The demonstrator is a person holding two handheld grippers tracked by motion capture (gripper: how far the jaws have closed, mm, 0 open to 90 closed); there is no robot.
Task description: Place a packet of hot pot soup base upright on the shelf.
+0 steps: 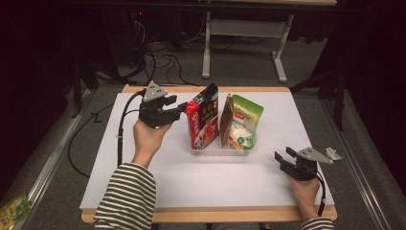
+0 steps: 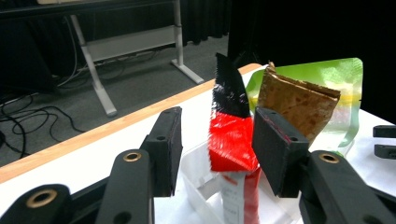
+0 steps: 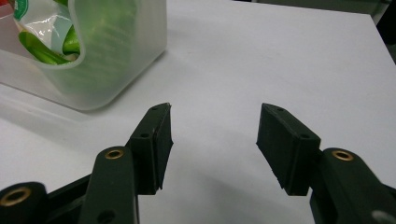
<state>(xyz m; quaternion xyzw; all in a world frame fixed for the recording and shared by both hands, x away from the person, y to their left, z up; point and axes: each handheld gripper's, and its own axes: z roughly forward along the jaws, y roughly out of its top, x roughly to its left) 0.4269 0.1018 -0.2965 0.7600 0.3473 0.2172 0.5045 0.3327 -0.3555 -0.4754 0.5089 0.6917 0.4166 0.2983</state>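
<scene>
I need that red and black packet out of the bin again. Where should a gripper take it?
Grip the red and black packet by its top edge, from above. It stands upright on edge in the clear bin, its upper half clear of the rim, a brown packet close alongside.

The person is wearing a top with black and white striped sleeves [image 1: 127,196], showing at both forearms. Each hand is carrying a black gripper, the left gripper [image 1: 181,108] and the right gripper [image 1: 283,154], each topped by a grey three-cornered plate and trailing a black cable [image 1: 122,125]. Seen close, the jaws are showing flat, matt black pads [image 3: 156,140] on black arms with brass-coloured rings set into their pivot holes.
</scene>
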